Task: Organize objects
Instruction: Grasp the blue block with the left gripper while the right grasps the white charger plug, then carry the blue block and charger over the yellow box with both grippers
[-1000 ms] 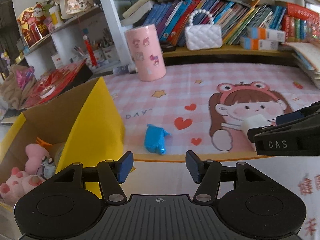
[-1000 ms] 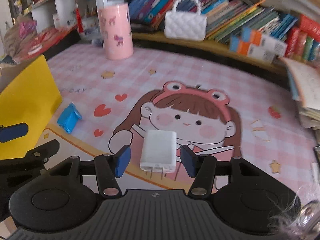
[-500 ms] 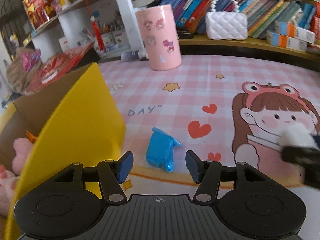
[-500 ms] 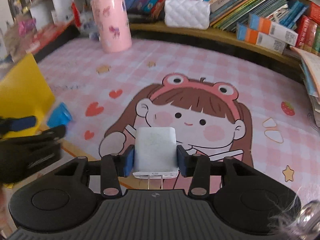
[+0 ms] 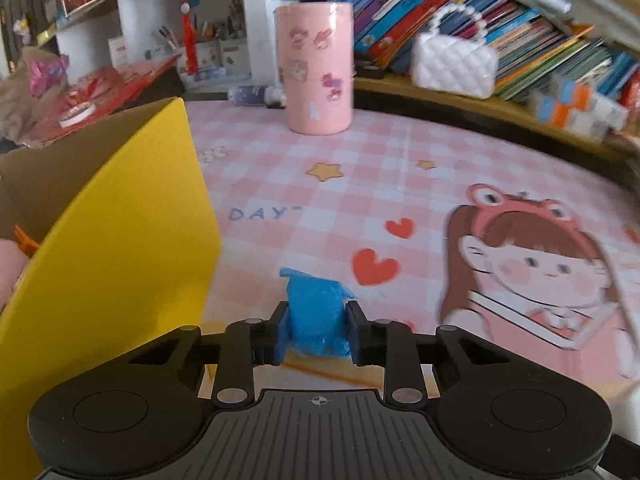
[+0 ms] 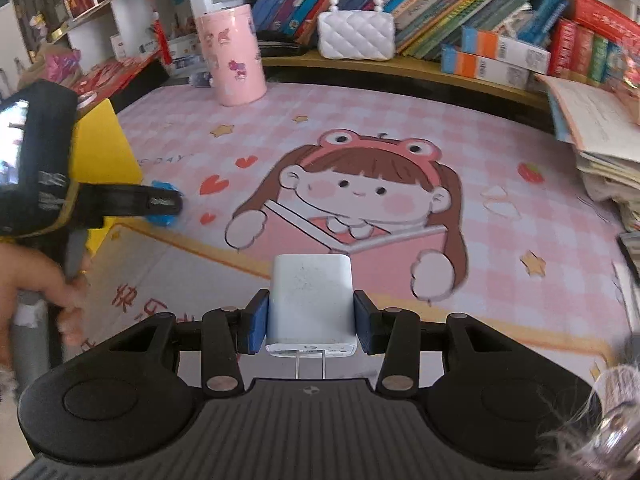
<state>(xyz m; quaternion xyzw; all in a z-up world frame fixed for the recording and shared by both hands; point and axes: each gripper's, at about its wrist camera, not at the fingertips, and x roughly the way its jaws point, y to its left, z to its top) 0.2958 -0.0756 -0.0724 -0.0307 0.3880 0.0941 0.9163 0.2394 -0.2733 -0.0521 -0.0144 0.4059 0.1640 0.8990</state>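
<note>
- My left gripper (image 5: 316, 330) is pressed on the blue packet (image 5: 316, 312); one blue pad touches each side of it, and the packet sits right between them.
- The packet's top sticks out forward past the fingertips, and its bottom seems to rest on the mat (image 5: 400, 168) near the orange border line, but I cannot tell for sure if it is lifted.
- Just to the left of my left gripper stands the yellow box (image 5: 120, 248); its near wall is close beside the packet, not touching it.
- Inside the box I see only a small part of something pink (image 5: 10, 264) at the left edge.
- My right gripper (image 6: 310, 320) pinches the white charger (image 6: 311, 300); both pads lie flat on its two sides.
- The charger stands upright between the fingers, its metal prongs (image 6: 310, 366) point back toward the gripper body, and it hides part of the mat (image 6: 400, 112) behind it.
- In the right wrist view my left gripper (image 6: 166, 202) is well to the left of the charger, beside the box (image 6: 104, 152), and the packet (image 6: 160, 218) shows at its tip.
- Far behind, at the back of the mat, stands a pink cup (image 5: 314, 68), and a white purse (image 5: 454, 64) rests on the shelf before the books (image 5: 420, 12); both are well apart from my two grippers.
</note>
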